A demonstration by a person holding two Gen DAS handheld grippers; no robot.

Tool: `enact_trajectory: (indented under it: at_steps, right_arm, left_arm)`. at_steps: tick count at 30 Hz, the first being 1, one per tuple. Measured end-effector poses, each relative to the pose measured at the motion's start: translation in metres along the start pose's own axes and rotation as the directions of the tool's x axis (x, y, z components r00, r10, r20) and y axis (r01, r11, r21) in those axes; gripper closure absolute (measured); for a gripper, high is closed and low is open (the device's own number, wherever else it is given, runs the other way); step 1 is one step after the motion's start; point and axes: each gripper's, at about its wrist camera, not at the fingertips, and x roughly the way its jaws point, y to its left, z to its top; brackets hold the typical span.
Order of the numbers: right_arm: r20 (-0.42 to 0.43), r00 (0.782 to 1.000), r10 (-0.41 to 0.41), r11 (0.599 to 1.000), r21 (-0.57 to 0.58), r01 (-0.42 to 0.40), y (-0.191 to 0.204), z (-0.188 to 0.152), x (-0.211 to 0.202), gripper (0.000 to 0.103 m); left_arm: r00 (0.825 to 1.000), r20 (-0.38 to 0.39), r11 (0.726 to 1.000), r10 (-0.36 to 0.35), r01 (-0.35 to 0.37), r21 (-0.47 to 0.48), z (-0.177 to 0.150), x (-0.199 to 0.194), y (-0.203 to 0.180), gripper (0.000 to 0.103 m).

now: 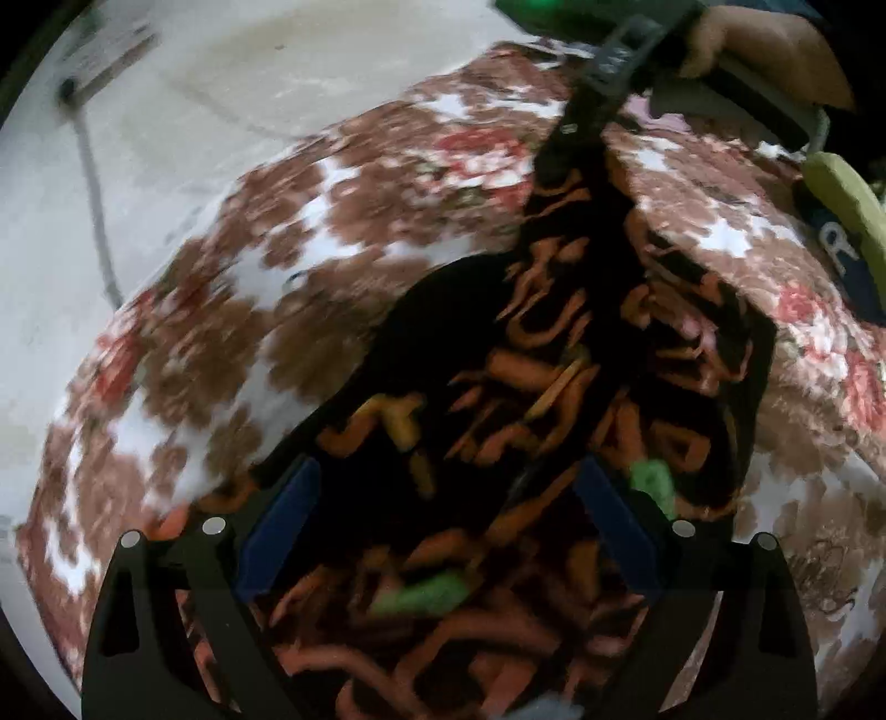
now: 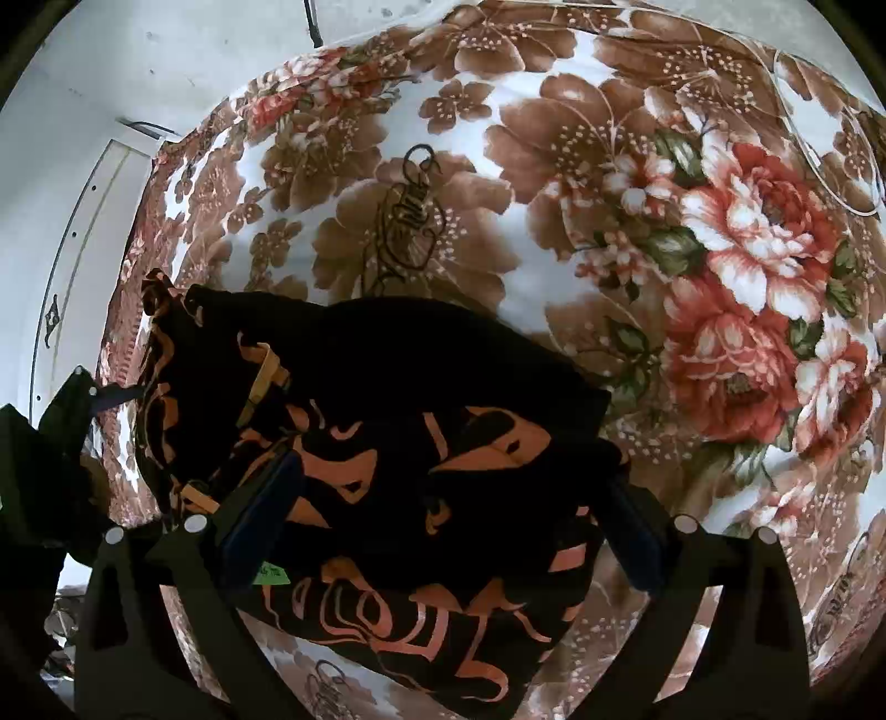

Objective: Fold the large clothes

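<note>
Blanket (image 2: 554,183) is the largest item: a plush, short-pile spread printed with brown blossoms, red-and-white peonies and green leaves on a white ground. We see it covering the whole work surface and curving down at its edges toward a pale wall (image 2: 138,66).

Garment (image 2: 398,443), second in size, is thin black fabric printed with orange scroll shapes. In the right wrist view we find it lying on the blanket as a folded, roughly rectangular bundle with soft, rumpled edges. In the left wrist view the same cloth (image 1: 581,360) is blurred and runs up in a narrow band toward the far tool.

Right gripper (image 2: 443,531) is black, with flat blue pads (image 2: 266,515). We read its jaws as standing wide apart. The garment lies under and between them; neither pad presses on it. In the left wrist view a hand (image 1: 764,50) grips this tool's handle at top right.

Left gripper (image 1: 443,526) shows the same black fingers and blue pads (image 1: 282,526), spread wide. Garment fabric fills the gap and lies below; with the blur, we cannot tell whether the pads touch it.

Green tag (image 2: 271,576), small and flat, sits on the cloth just beside the right gripper's left pad.
</note>
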Motion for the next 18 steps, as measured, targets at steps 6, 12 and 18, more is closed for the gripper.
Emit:
enact_trajectory:
  at_steps: [6, 12, 18]
  right_arm:
    - [0.009, 1.0, 0.026, 0.999, 0.026, -0.026, -0.01, -0.002, 0.007, 0.005]
    - [0.01, 0.999, 0.033, 0.999, 0.028, -0.033, -0.014, -0.003, 0.011, 0.005]
    - [0.017, 1.0, 0.009, 1.0, -0.006, -0.008, -0.01, -0.008, 0.008, 0.005]
  left_arm:
    - [0.999, -0.014, 0.991, -0.052, 0.054, 0.119, 0.025, 0.028, -0.029, 0.011]
    - [0.986, -0.126, 0.98, -0.108, 0.127, 0.156, 0.026, 0.059, -0.038, 0.072]
    - [0.982, -0.137, 0.984, -0.13, 0.145, 0.103, 0.031, 0.059, -0.028, 0.092]
